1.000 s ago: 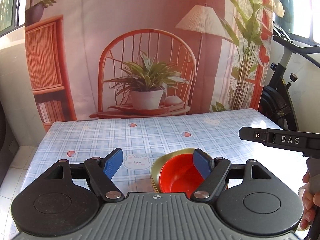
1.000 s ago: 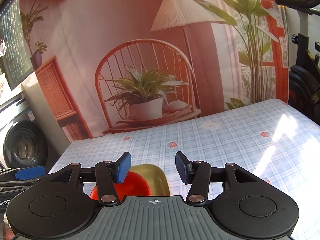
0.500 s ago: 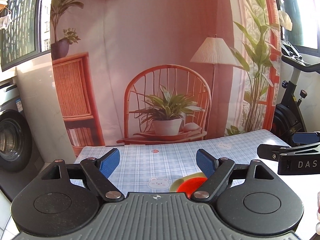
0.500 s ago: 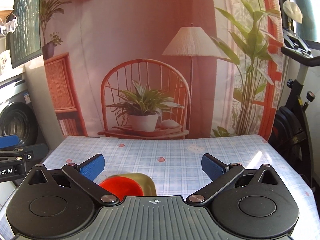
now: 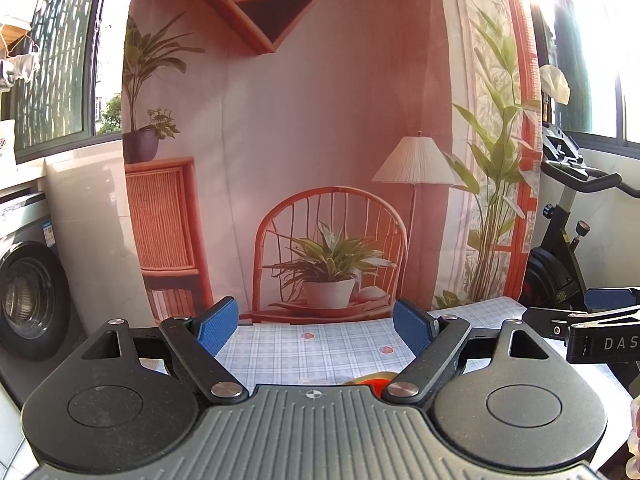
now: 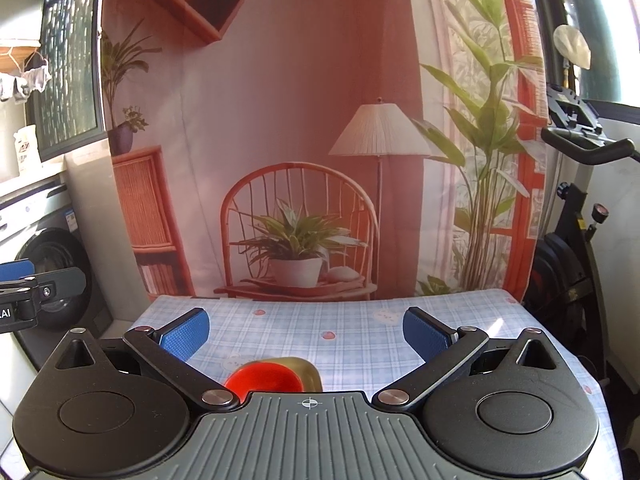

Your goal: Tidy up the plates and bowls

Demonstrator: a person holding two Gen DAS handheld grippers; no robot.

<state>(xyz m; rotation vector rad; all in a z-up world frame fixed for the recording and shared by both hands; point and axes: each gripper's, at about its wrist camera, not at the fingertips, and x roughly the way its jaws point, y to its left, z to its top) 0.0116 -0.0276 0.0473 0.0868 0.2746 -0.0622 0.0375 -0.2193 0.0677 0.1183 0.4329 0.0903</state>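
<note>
A red bowl (image 6: 262, 378) sits nested in a gold bowl (image 6: 306, 370) on the blue checked tablecloth (image 6: 352, 332), low in the right wrist view, mostly hidden by the gripper body. Only a sliver of the red bowl (image 5: 370, 380) shows in the left wrist view. My left gripper (image 5: 316, 326) is open and empty, raised above the table. My right gripper (image 6: 306, 332) is open wide and empty, raised behind the bowls. The right gripper also shows at the right edge of the left wrist view (image 5: 600, 320).
A printed backdrop (image 6: 300, 160) of a chair and plant hangs behind the table's far edge. An exercise bike (image 6: 576, 240) stands to the right. A washing machine (image 5: 28, 300) stands to the left.
Both grippers have lifted and tilted upward, away from the bowls, so the bowls have sunk low in both views. The right gripper opened wide from a narrow gap a second ago.
</note>
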